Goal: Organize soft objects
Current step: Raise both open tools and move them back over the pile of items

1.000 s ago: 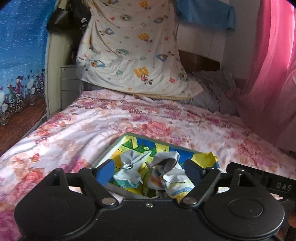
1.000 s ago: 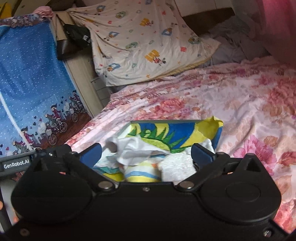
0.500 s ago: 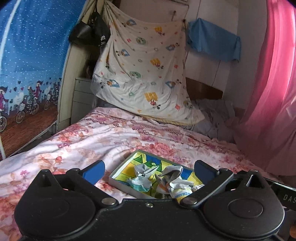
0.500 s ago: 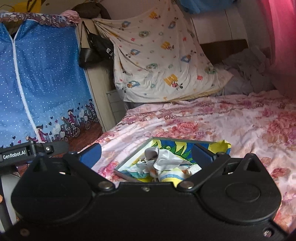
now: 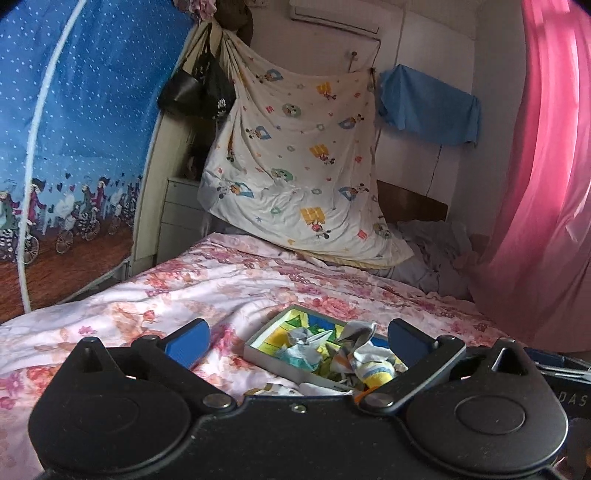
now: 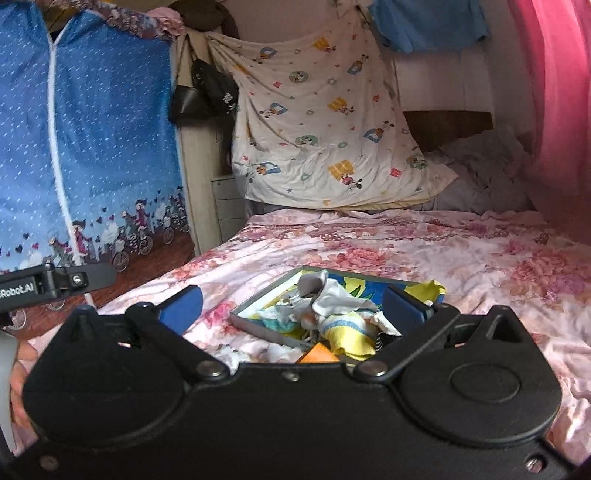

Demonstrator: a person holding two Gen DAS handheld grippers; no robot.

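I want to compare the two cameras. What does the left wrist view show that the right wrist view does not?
Only the left wrist view shows the white unit high on the wall. Only the right wrist view shows the other gripper's black arm at its left edge. Both show the tray of socks on the flowered bed, the cartoon sheet and the pink curtain.

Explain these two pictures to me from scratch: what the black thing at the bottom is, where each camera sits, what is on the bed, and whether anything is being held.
Each picture comes from a camera mounted on a hand-held two-finger gripper, looking forward along its fingers. The black shape at the bottom is that tool; the blue pads are its fingertips. One view shows the left gripper, the other the right gripper. Both stand wide open and hold nothing; the left one's jaws have just been opening. On the floral bedspread lies a shallow tray with a heap of small crumpled cloths or socks. A cartoon-print sheet hangs behind.
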